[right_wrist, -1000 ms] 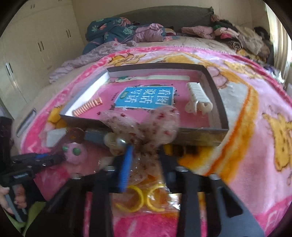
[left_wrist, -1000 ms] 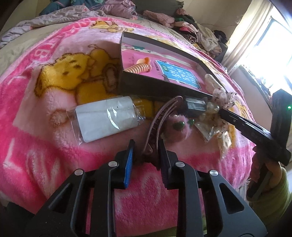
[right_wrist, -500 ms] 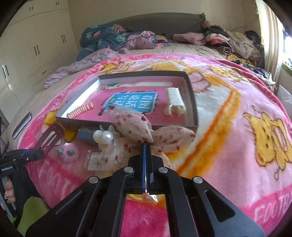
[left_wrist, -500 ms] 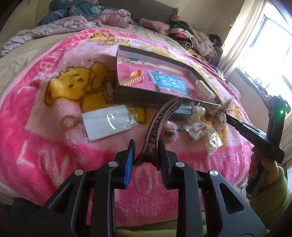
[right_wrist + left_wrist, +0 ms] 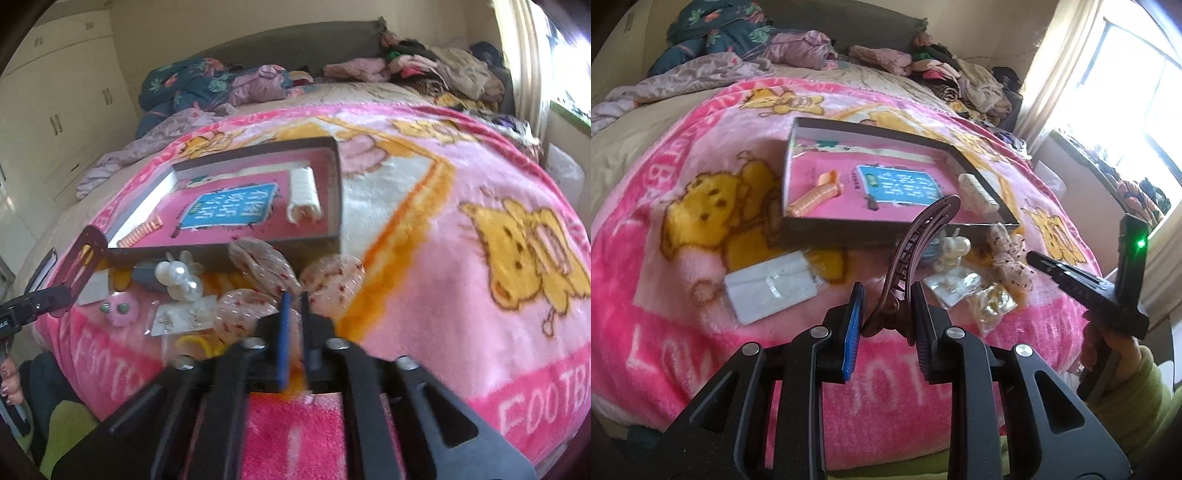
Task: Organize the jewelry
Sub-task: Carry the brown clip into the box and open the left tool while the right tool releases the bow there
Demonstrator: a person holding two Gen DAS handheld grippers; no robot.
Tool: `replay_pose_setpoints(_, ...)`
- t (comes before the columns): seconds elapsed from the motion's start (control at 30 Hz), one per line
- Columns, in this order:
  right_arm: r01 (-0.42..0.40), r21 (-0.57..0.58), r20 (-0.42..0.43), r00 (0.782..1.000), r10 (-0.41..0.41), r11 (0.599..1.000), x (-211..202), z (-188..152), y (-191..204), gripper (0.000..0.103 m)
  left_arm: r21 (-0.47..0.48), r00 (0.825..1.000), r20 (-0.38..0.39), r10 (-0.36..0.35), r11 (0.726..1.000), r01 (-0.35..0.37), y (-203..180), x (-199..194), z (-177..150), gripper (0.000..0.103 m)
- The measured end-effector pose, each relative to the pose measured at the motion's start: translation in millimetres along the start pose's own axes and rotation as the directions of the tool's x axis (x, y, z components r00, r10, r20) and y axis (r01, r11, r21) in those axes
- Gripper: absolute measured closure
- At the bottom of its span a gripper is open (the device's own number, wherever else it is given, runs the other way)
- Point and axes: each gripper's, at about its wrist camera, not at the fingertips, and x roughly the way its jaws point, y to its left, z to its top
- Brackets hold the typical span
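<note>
Two pieces are in hand above the blanket's (image 5: pixel 683 295) near edge: a brown hair clip (image 5: pixel 916 254), stiff and light, is clamped at its hinge end by the left gripper (image 5: pixel 886 314); a spotted fabric bow (image 5: pixel 266 273), soft and floppy, lies between the right gripper's (image 5: pixel 293 332) just-opened jaws, best pinched at its knot. Beyond both sits the box (image 5: pixel 849 229).

Daylight pours in from the window (image 5: pixel 1137 110) right of the fingers and blows it out white, the bed stays bright, fisheye bends the edges, and the right wrist view is smeared with motion blur.
</note>
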Motion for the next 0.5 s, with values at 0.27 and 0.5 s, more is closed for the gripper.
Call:
replay_pose_setpoints(0.27,-0.042,0.108,-0.029,0.999,0.046,0.993,23.3,7.6,-18.2,0.062,0.029,1.000,0.009,-0.011,1.000,0.011,-11.0,10.0,24.3,0.085)
replay_pose_setpoints(0.5,-0.111,0.136,-0.059,0.991,0.120,0.984,41.0,13.3,-22.7,0.097,0.036,1.000,0.002,-0.016,0.999,0.016,-11.8,25.5,45.2,0.085)
